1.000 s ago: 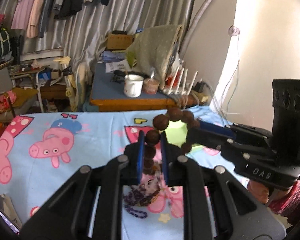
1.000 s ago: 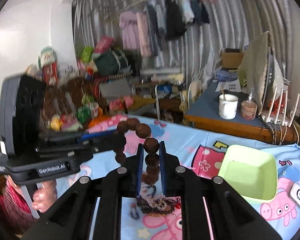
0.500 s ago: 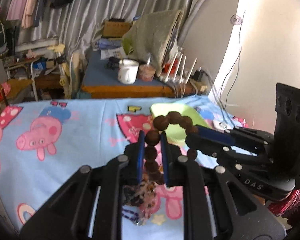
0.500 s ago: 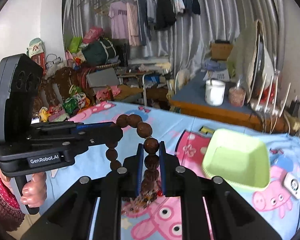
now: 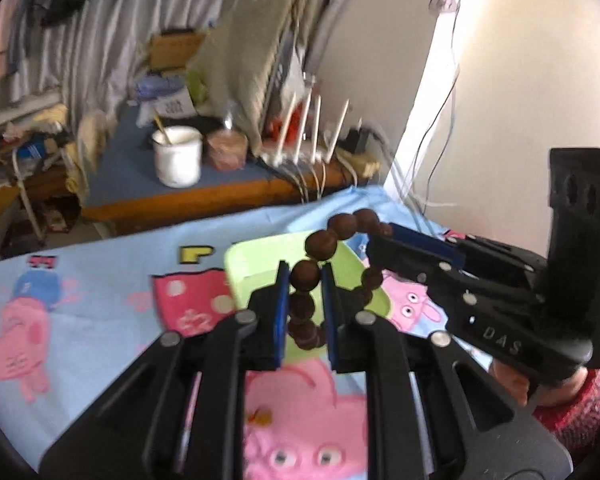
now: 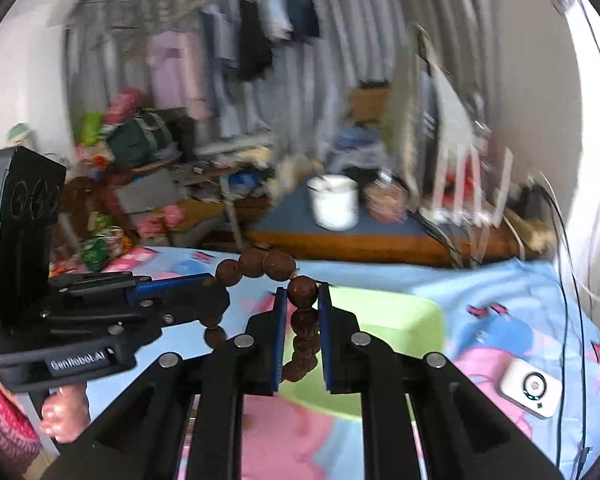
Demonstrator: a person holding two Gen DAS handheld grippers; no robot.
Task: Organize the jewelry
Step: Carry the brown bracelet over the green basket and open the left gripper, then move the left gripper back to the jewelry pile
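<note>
A brown wooden bead bracelet [image 5: 320, 244] hangs in the air, stretched between both grippers. My left gripper [image 5: 305, 276] is shut on one bead, with more beads dangling between its blue pads. My right gripper [image 5: 380, 240] comes in from the right and clamps the loop's other side. In the right wrist view, the right gripper [image 6: 303, 296] is shut on a bead of the bracelet [image 6: 276, 264], and the left gripper [image 6: 216, 298] holds the far side. A light green square tray [image 5: 252, 252] lies on the cloth right under the beads [image 6: 412, 316].
A blue cartoon-print cloth [image 5: 80, 300] covers the surface. A small white device [image 6: 530, 388] lies on it to the right of the tray. Behind stands a low table [image 5: 124, 184] with a white mug [image 5: 178, 156]. Cables hang along the right wall.
Both grippers have carried the bracelet to the right, from above a jewelry pile to above the green tray. The pile has dropped out of view. Both grips are unchanged.
</note>
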